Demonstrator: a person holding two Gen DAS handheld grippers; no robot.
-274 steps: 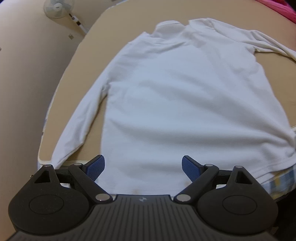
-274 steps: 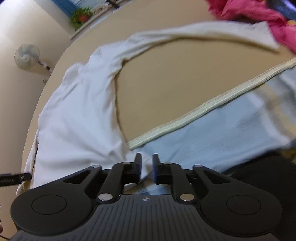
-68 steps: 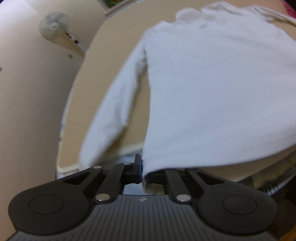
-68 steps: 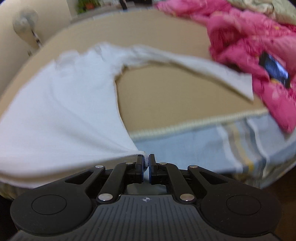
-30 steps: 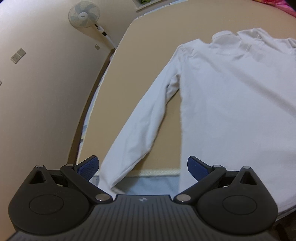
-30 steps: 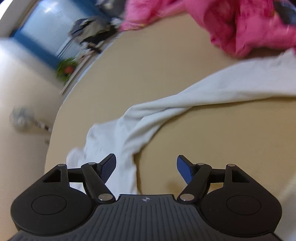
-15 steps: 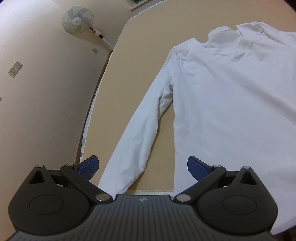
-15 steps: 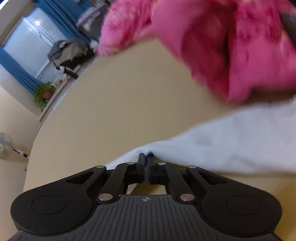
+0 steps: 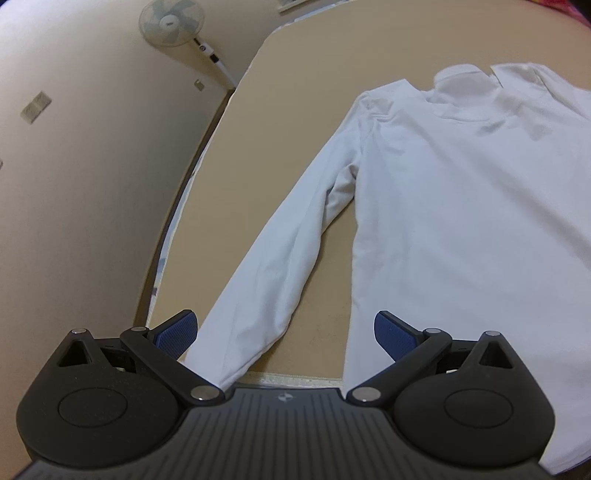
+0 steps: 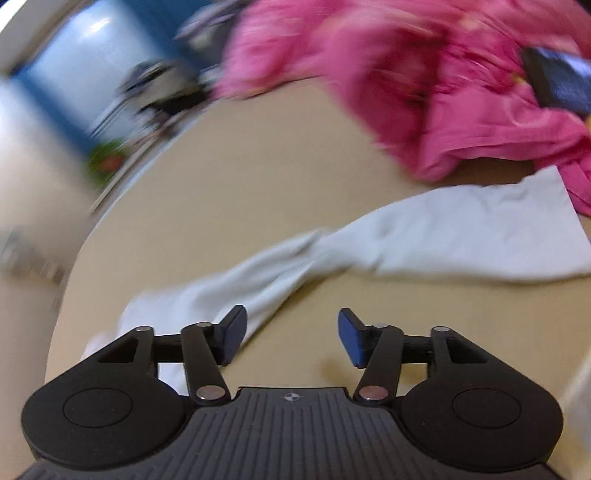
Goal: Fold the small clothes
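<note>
A white long-sleeved shirt (image 9: 461, 206) lies flat on the tan bed surface (image 9: 280, 110), collar at the far end. Its left sleeve (image 9: 280, 266) runs down toward me. My left gripper (image 9: 286, 334) is open and empty, hovering over the cuff end of that sleeve near the bed's front edge. In the right wrist view the shirt's other sleeve (image 10: 424, 236) stretches out to the right, twisted in the middle. My right gripper (image 10: 291, 338) is open and empty, just above the tan surface beside the sleeve's near part.
A pile of pink cloth (image 10: 424, 85) with a dark phone-like object (image 10: 557, 81) lies right beyond the sleeve's cuff. A standing fan (image 9: 171, 22) and the wall are at the left of the bed. The bed's piped edge (image 9: 295, 378) is close below the left gripper.
My right gripper, shut half a second ago at the sleeve, has opened and pulled back; the sleeve lies on the bed. My left gripper has stayed open and moved slightly forward over the left sleeve.
</note>
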